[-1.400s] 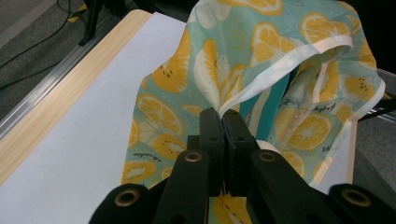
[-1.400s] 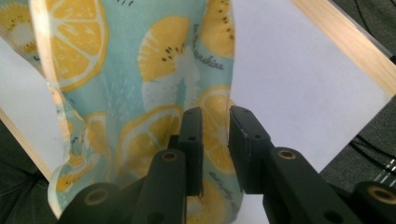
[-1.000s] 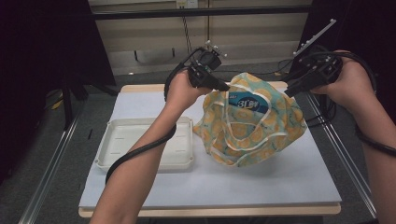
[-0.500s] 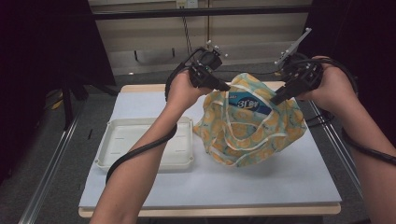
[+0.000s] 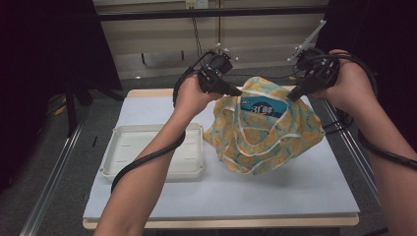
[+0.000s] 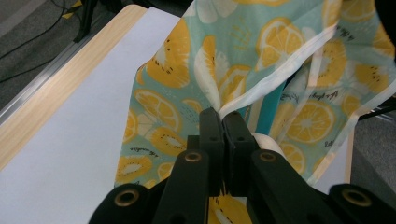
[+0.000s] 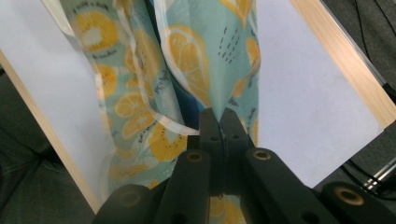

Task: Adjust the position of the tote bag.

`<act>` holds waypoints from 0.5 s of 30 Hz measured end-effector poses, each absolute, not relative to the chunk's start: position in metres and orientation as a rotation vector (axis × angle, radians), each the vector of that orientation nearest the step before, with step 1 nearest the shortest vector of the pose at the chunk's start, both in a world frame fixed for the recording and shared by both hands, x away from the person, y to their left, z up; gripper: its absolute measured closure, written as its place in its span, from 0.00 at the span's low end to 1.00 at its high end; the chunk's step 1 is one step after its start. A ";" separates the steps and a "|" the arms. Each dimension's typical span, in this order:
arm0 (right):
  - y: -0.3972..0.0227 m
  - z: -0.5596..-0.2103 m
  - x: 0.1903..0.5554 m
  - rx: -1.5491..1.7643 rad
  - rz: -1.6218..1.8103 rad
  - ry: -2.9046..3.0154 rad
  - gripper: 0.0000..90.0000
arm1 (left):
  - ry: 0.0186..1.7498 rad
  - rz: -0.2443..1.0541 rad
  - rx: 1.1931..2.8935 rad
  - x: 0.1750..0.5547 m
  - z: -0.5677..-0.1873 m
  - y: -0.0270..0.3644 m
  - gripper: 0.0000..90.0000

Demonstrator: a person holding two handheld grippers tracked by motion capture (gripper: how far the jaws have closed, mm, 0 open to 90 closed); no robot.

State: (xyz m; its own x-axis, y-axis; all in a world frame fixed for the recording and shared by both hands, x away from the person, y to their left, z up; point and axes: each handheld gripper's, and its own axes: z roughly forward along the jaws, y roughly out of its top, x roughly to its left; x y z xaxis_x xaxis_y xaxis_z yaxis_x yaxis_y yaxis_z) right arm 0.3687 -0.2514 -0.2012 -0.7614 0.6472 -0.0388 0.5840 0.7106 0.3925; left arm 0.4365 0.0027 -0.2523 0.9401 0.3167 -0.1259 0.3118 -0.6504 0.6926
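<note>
Left gripper [image 5: 237, 91] and right gripper [image 5: 292, 95], jaws clenched on a teal, orange-slice-print fabric bag [image 5: 265, 132]. High view adds an empty white plastic tray [image 5: 152, 157] at left on the tabletop [image 5: 295, 191].

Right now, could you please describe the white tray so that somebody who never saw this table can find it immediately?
Start at the white-topped table with its pale wooden edge. On its left half, under the person's left forearm, lies the tray: shallow, rectangular, plain white, with nothing seen in it. Its neighbour, the patterned cloth bag to the right, is teal with orange fruit slices and hangs between the two grippers; the tray lies flat and has no pattern.
</note>
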 end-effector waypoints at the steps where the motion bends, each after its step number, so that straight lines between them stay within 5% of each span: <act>1: -0.252 -0.199 0.369 0.985 0.551 2.743 1.00 | 0.436 0.006 2.321 0.437 -0.252 0.003 0.98; 15: -0.232 -0.200 0.392 1.040 0.715 2.699 1.00 | 0.447 -0.007 2.311 0.438 -0.255 0.006 0.92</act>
